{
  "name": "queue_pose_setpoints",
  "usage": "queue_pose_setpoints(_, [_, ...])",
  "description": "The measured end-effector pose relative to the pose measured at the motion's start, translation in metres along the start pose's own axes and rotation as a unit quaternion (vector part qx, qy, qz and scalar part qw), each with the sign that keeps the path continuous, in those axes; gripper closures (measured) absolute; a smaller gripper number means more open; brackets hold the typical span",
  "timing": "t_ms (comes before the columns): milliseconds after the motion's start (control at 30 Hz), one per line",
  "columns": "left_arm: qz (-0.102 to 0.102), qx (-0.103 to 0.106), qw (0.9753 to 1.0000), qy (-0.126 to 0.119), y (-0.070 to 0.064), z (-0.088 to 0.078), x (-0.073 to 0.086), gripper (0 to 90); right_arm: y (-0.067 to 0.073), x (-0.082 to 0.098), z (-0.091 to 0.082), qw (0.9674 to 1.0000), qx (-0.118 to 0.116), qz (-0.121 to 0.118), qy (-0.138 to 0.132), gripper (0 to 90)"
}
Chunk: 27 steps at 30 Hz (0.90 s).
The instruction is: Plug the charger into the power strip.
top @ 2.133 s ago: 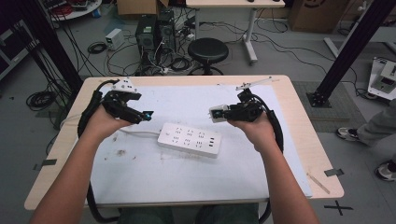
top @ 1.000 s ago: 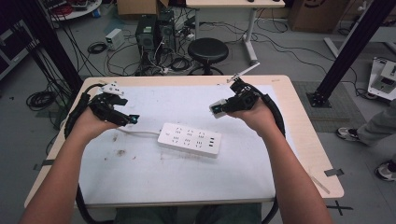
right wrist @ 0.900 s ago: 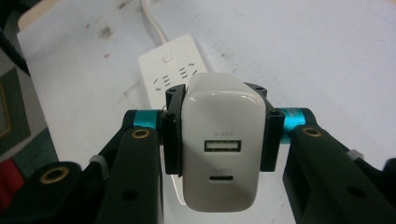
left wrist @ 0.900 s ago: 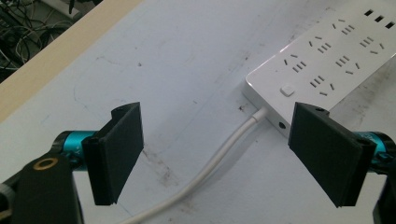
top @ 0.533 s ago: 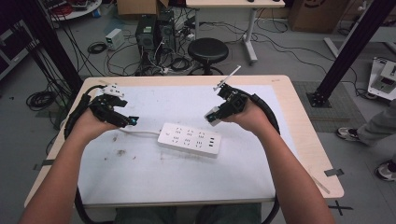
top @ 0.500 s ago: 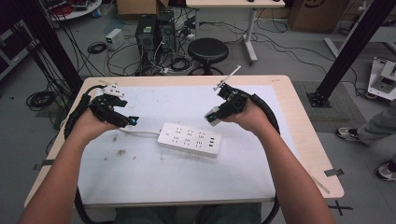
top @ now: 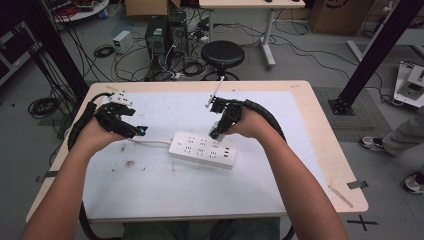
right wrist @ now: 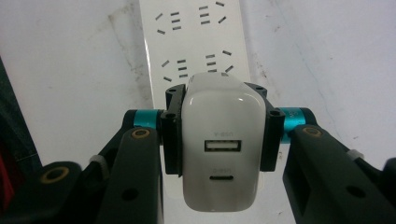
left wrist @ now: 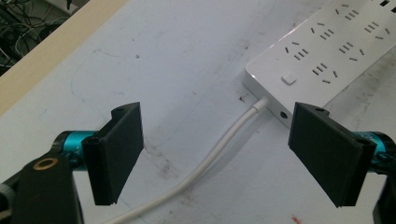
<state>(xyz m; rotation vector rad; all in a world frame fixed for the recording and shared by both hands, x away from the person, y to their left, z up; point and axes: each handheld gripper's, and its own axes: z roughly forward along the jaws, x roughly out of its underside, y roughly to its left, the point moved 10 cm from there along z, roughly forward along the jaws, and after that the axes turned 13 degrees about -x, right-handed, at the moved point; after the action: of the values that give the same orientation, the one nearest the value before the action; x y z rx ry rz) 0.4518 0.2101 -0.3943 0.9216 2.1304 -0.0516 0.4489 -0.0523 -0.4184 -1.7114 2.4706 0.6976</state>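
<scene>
High view: the white power strip (top: pixel 202 150) lies near the middle of the frame on the pale mat (top: pixel 150 200) that covers most of the wooden table (top: pixel 327 150), its long side running from centre left down to centre right. Open mat spreads below it toward the bottom edge and to the right of it. The right gripper (top: pixel 216 132) sits just above the strip's upper right part, tilted down at it, with a white charger (top: pixel 214 131) between its tips. The left gripper (top: pixel 135 131) is at centre left, well apart from the right one, pointing at the strip's left end, where the white cord (top: pixel 150 143) leaves it. The table's far edge runs across the upper third of the frame, clear of both hands.

Left gripper view: the 2 jaws stand spread wide with nothing between the pads — the cord runs up the middle of the frame to the strip's end at upper right. Bare mat lies at upper left, the table edge beyond it in the corner.

Right gripper view: the jaws pinch the charger (right wrist: pixel 224 140) by its 2 sides at centre frame — 2 ports face the camera. The strip's sockets (right wrist: pixel 194 37) lie directly beyond it, at top centre.
</scene>
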Motion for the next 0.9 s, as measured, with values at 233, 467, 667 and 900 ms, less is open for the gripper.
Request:
queue_pose_setpoints(233, [0.000, 0.001, 1.0000, -0.001, 0.000, -0.001, 0.001, 18.1, -0.006, 0.004, 0.011, 0.9994, 0.002, -0.006, 0.035, 63.1])
queue_pose_setpoints(467, [0.004, 0.001, 1.0000, 0.001, -0.002, 0.002, 0.003, 18.1, -0.007, 0.006, 0.017, 0.9986, 0.005, -0.007, 0.052, 63.0])
queue_pose_setpoints(667, [0.007, 0.002, 1.0000, 0.002, -0.004, 0.003, 0.003, 18.1, -0.010, 0.005, 0.022, 0.9980, 0.007, -0.010, 0.061, 63.1])
queue_pose_setpoints(900, [0.004, 0.002, 1.0000, 0.002, -0.004, 0.005, 0.003, 18.1, -0.013, 0.005, 0.026, 0.9976, 0.009, -0.012, 0.068, 63.0])
